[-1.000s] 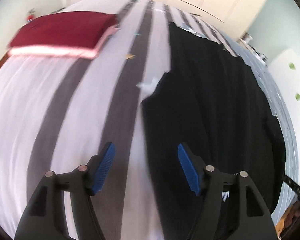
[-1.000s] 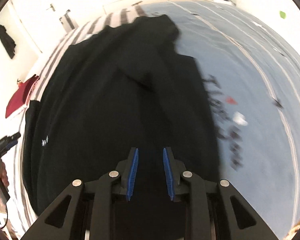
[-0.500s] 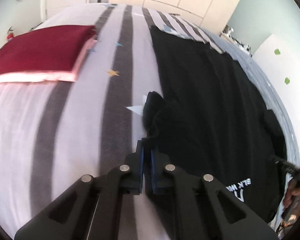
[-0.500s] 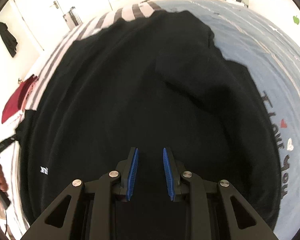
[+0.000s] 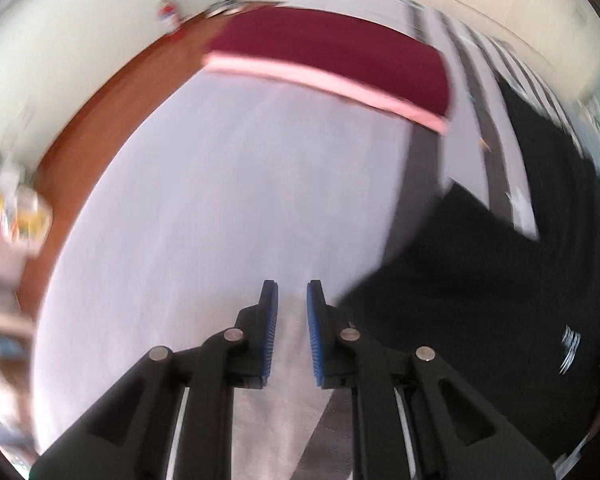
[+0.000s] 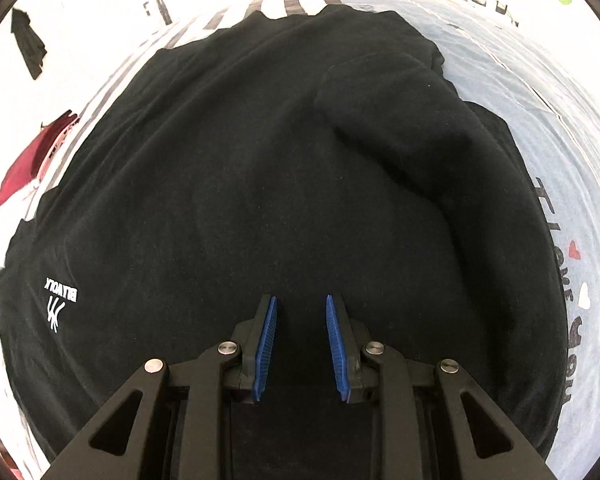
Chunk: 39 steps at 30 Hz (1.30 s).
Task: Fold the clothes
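Note:
A black T-shirt [image 6: 260,168] with a small white logo [image 6: 60,296] lies spread flat on the bed. My right gripper [image 6: 300,298] hovers just over its near hem, jaws a little apart, with nothing pinched between the blue pads. In the blurred left wrist view the shirt [image 5: 500,280] fills the right side, one sleeve [image 5: 464,216] reaching out over the striped sheet. My left gripper [image 5: 292,284] is to the left of the shirt, above the bare white sheet [image 5: 220,208]. Its jaws are opening and nothing is between them.
A folded dark red garment [image 5: 332,52] with a pink edge lies at the far left of the bed [image 6: 36,156]. Wooden floor [image 5: 92,120] and clutter [image 5: 16,216] lie beyond the bed's left edge. A blue-grey blanket with lettering [image 6: 572,280] lies right of the shirt.
The left gripper shut on the shirt's left edge, swung left and let go; it now stands over white sheet. The right gripper sank closer to the shirt.

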Each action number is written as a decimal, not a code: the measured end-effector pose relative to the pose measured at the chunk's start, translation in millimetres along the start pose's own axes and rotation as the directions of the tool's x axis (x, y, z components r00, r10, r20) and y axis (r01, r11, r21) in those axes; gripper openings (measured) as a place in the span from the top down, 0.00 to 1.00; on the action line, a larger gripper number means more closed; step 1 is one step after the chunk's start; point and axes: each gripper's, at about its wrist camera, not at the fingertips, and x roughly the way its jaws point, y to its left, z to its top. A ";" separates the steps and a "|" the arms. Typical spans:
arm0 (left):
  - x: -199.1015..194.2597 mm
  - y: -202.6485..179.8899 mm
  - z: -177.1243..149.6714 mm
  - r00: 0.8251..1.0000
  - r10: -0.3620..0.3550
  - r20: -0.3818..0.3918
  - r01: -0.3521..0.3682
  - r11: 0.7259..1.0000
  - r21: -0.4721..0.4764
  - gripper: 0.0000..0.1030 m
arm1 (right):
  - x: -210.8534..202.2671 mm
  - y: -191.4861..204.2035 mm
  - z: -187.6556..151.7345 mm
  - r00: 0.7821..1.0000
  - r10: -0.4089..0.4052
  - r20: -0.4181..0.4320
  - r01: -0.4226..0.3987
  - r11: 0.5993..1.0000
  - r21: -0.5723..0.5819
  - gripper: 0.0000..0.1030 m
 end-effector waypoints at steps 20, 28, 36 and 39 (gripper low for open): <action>15.5 -53.9 -90.3 0.998 -0.001 -0.068 0.009 0.994 0.113 0.39 | 5.5 -10.2 5.9 1.000 0.026 0.015 -0.025 0.998 -0.051 0.77; 12.8 -1.9 -60.8 0.998 -0.054 0.021 0.056 0.993 -0.100 0.56 | 5.3 -16.0 -0.5 0.999 0.036 0.023 -0.035 0.998 -0.049 0.77; 29.8 -28.0 -53.7 0.999 -0.052 0.014 0.052 0.998 0.019 0.72 | 7.6 -10.4 -1.7 0.999 0.032 0.033 -0.030 0.999 -0.044 0.77; 31.3 -42.8 -50.3 0.999 -0.044 0.019 0.043 0.997 0.062 0.85 | 2.8 -13.7 -4.9 0.999 0.030 0.037 -0.028 0.999 -0.046 0.77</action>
